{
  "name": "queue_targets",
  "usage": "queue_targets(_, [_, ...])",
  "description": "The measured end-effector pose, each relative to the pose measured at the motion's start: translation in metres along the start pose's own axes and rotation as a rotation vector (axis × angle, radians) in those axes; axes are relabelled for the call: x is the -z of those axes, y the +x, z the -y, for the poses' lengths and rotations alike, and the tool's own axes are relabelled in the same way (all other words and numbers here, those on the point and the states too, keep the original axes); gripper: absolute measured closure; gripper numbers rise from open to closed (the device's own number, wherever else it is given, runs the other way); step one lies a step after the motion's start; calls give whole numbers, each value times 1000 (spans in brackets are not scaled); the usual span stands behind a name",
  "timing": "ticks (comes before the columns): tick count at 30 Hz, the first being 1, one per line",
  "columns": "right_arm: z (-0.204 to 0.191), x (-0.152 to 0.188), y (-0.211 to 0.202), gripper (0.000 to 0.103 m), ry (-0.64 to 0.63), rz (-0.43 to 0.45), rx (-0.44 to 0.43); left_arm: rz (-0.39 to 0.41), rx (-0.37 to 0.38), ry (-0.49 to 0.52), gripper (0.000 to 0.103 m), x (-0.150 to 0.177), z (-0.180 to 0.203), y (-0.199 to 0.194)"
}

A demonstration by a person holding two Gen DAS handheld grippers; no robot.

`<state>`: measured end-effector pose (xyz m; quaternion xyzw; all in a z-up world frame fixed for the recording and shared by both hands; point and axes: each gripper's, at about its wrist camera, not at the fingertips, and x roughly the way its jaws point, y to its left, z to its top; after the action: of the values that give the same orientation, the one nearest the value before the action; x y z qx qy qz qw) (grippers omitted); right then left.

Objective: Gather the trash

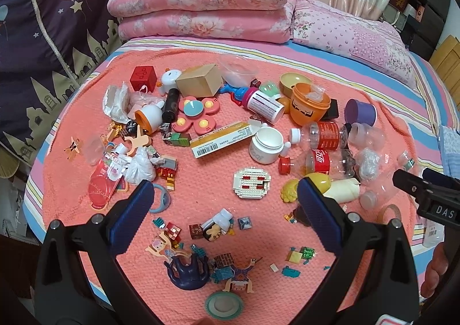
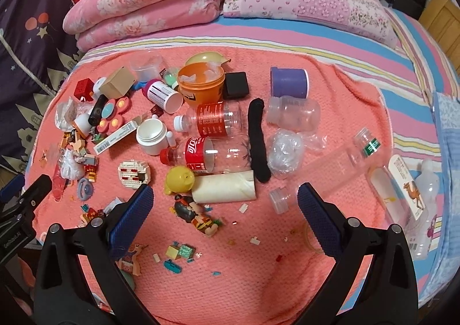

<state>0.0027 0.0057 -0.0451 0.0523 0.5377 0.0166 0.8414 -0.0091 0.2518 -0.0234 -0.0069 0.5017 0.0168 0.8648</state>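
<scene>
My bed wears a striped sheet, with a salmon towel spread over it. On the towel lie two cola bottles, side by side, a black sock just beside them, a paper roll, a purple cup and scattered toy bricks. A folded pink quilt and a pillow rest at the far end.
</scene>
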Motion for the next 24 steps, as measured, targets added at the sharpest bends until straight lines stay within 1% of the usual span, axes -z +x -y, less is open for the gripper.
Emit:
queue_targets(7, [1,-1,1,5,2,-1,-1,2,5,4,7,2,5,1])
queue_targets(24, [5,3,5,5,14,-20,5,-18,19,-4,7,2,2,5])
